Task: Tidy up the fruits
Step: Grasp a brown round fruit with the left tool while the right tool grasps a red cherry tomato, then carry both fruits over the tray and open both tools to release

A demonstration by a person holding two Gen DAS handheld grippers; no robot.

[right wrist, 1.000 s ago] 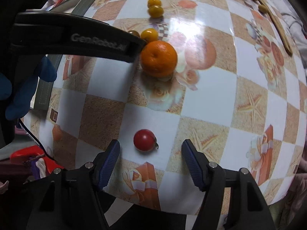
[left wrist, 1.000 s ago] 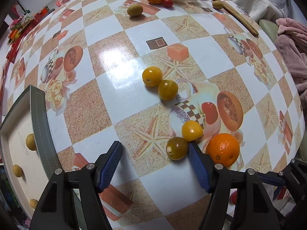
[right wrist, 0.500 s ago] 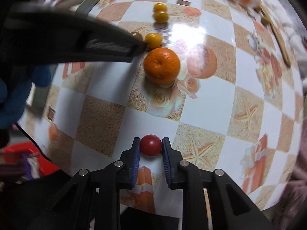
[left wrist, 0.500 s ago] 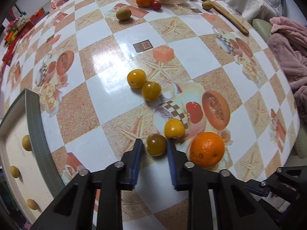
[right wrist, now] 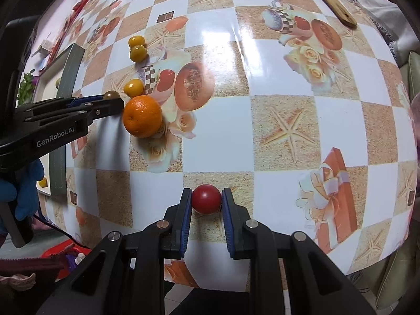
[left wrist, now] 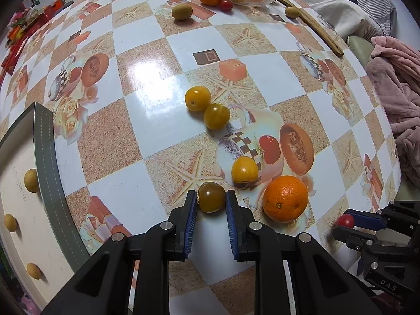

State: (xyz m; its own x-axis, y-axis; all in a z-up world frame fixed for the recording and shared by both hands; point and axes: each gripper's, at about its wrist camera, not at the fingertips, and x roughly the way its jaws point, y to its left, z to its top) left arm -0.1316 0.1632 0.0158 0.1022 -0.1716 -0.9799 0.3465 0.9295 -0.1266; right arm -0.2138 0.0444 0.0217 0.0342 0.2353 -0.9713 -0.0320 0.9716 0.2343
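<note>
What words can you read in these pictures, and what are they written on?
"GenRobot.AI": white letters on the black body of the left gripper, seen from the right wrist camera.
"DAS": small letters on the black body of the right gripper, seen from the left wrist camera; more letters may be cut off.
Faint marks on the tray floor: too small to read.
Colourful packages at the table's far edge: print too blurred to read.

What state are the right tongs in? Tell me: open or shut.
Shut on the red tomato: the right tongs press both blue pads against its sides, just above the table.
</note>
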